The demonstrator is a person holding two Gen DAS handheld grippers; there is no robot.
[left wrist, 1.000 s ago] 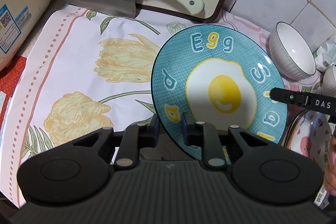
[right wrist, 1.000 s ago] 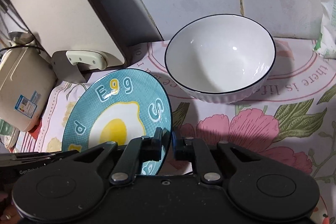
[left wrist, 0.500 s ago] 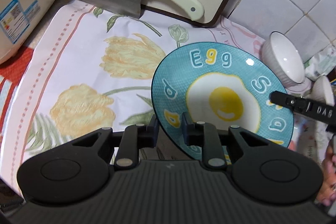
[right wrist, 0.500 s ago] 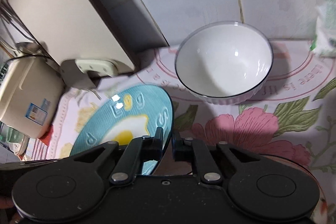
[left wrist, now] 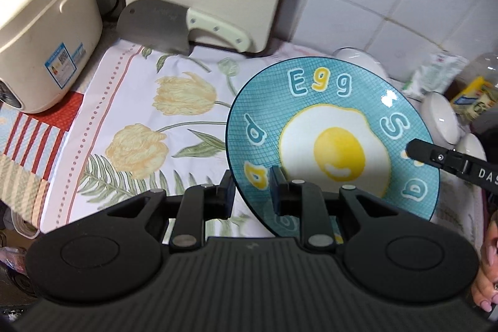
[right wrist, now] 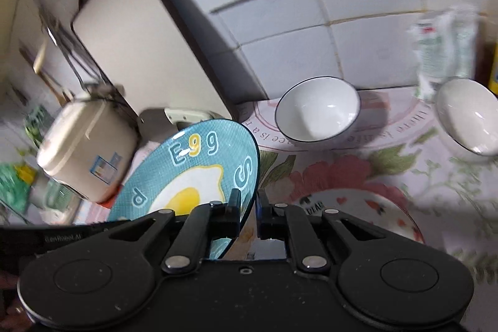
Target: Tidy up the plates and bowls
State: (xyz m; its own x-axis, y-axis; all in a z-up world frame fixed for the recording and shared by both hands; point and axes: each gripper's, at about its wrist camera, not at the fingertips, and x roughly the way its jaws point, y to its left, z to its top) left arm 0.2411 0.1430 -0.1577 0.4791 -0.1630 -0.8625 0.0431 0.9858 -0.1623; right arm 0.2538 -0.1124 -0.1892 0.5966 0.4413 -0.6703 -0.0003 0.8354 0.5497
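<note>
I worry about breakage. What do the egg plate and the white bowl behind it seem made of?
Egg plate: likely glazed ceramic, with a glossy highlight on its printed blue face. White bowl: likely glazed ceramic or porcelain, shiny inside, with a thin dark rim. Both look breakable.

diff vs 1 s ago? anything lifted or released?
The egg plate has been lifted higher off the floral cloth: more wall and the rice cooker now show. Left hand-held gripper and right hand-held gripper both stay clamped on its rim. White bowl and cleaver unmoved.
</note>
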